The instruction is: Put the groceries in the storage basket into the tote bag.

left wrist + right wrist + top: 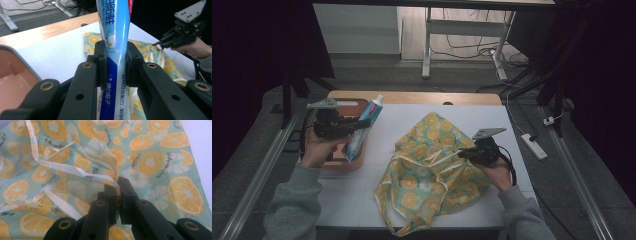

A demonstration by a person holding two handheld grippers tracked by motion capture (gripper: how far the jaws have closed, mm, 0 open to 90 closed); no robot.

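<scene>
Right gripper (464, 153): it is held in the person's right hand (498, 172) at the near right of the table. Its black jaws are almost fully together and they pinch the rim of the bag's opening, where the pale strap passes – the right gripper view shows the cloth squeezed between the two pads.
Cloth bag (432, 170): a soft mint-green fabric bag with a print of orange and yellow citrus slices and thin cream straps. It lies crumpled on the white table top (347, 200), from the near edge toward the middle. The pinched edge is lifted a little above the rest of the cloth.
Left gripper (115, 58): it is held in the person's left hand (317, 150) at the left side, raised above the tray. The jaws are closed a good part of the way and they clamp the tube across its body, one pad on each side.
Toothpaste tube (363, 131): a blue and white plastic tube with a red band near its white cap. It hangs in the air in the grip, tilted, with the cap end pointing away from the person – well apart from the bag.
Tray (343, 166): a salmon-pink plastic tray with rounded corners, on the left part of the table, just below the tube.
Table edge (412, 97): a strip of light wood at the far side.
</scene>
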